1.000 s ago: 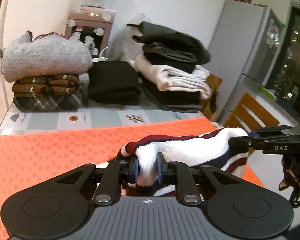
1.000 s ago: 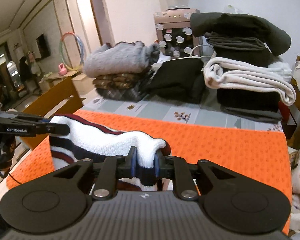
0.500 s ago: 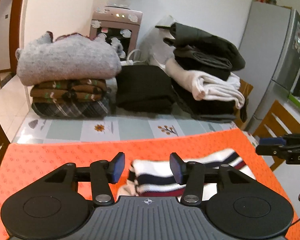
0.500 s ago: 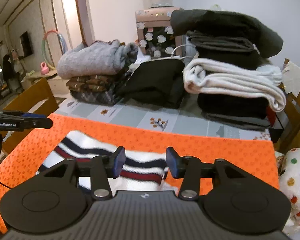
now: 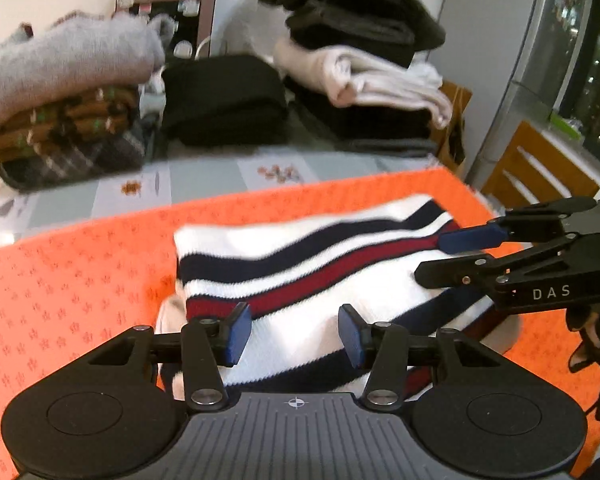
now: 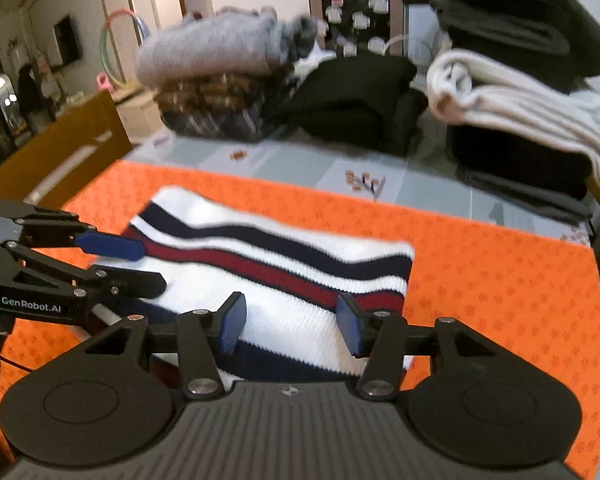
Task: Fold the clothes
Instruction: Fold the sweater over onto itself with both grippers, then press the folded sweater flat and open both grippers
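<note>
**Both claws spread over the folded sweater**

Nearest, at lower centre of its own view, the left claw (image 5: 294,334) stands spread, its jaws having just opened further, pinching nothing; the right claw (image 6: 290,330) the same. Just beyond and beneath both lies the striped sweater (image 5: 320,264), folded on the orange mat (image 5: 80,276), its stripes running across the frame, left to right. Each claw covers one end, so neither looks nearer. Far back, stacks of folded clothes (image 6: 220,76) wait.

Stacks of folded clothes (image 5: 220,96) crowd the table's far edge (image 5: 204,176); the orange mat (image 5: 68,280) lies bare around the striped sweater (image 5: 308,264).
</note>
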Demonstrator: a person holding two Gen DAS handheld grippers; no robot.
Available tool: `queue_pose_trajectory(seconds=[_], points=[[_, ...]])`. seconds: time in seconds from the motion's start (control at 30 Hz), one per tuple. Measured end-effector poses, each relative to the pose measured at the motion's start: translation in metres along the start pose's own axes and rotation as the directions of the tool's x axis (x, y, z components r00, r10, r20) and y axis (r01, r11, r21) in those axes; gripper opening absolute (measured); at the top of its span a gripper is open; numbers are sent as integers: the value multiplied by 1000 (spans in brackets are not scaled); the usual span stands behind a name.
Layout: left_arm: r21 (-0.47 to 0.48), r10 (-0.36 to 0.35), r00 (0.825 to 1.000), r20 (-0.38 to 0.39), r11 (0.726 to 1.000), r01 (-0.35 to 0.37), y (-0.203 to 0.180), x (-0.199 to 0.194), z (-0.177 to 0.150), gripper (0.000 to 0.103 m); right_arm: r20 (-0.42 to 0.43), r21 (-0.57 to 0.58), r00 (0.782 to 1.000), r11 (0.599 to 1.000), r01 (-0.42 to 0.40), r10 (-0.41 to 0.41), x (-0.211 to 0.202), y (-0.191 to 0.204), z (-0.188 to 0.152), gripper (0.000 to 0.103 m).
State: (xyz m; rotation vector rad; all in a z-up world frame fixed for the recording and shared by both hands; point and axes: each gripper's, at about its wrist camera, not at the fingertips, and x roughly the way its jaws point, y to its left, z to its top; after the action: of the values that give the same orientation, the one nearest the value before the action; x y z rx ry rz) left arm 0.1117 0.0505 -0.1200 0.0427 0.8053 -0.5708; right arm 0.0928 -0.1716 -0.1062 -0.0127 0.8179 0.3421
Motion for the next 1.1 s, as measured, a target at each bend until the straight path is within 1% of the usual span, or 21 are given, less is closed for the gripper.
queue_pose_trajectory(seconds=[0.1,0.2,0.33,0.47,0.53,0.6,0.67,0.73,0.83,0.93,1.0,1.1], points=[[-3,-7,1000,-6,1000,7,3,7,-6,51,-26,28,1000,1000,-5,5,11,-3,-8,59],[-1,-7,1000,-5,1000,7,4,10,-5,51,-23,34,1000,999,-14,15,14,-7,-10,61],[-30,-6,1000,10,1000,6,4,7,-3,53,-24,47,999,999,-24,25,11,-8,-5,62],[-47,-2,1000,22,999,3,3,-3,0,58,10,57,1000,998,-29,28,4,-8,9,65],[-49,7,1000,30,999,-5,2,-9,0,60,12,48,1000,998,-28,27,5,-7,14,65],[-62,20,999,47,998,-17,2,-16,-2,67,2,35,1000,999,-26,26,5,-5,15,67],[-92,30,998,58,995,-24,3,-22,-6,70,-11,23,1000,999,-25,25,7,-2,13,70],[-106,32,998,58,994,-26,3,-26,-10,70,-18,14,1000,1000,-20,21,8,1,11,70],[-61,48,997,64,997,-44,-2,-30,-16,70,-15,8,1000,1000,-10,11,8,4,9,71],[-12,65,997,34,998,-64,-4,-23,-22,70,-37,-19,999,1000,-1,0,15,4,2,72],[-12,65,998,25,998,-65,-2,-17,-27,70,-43,-11,999,1000,-4,3,18,2,-2,75],[-29,53,998,39,998,-52,-1,-23,-25,70,-33,8,999,1000,2,-1,12,2,-2,74]])
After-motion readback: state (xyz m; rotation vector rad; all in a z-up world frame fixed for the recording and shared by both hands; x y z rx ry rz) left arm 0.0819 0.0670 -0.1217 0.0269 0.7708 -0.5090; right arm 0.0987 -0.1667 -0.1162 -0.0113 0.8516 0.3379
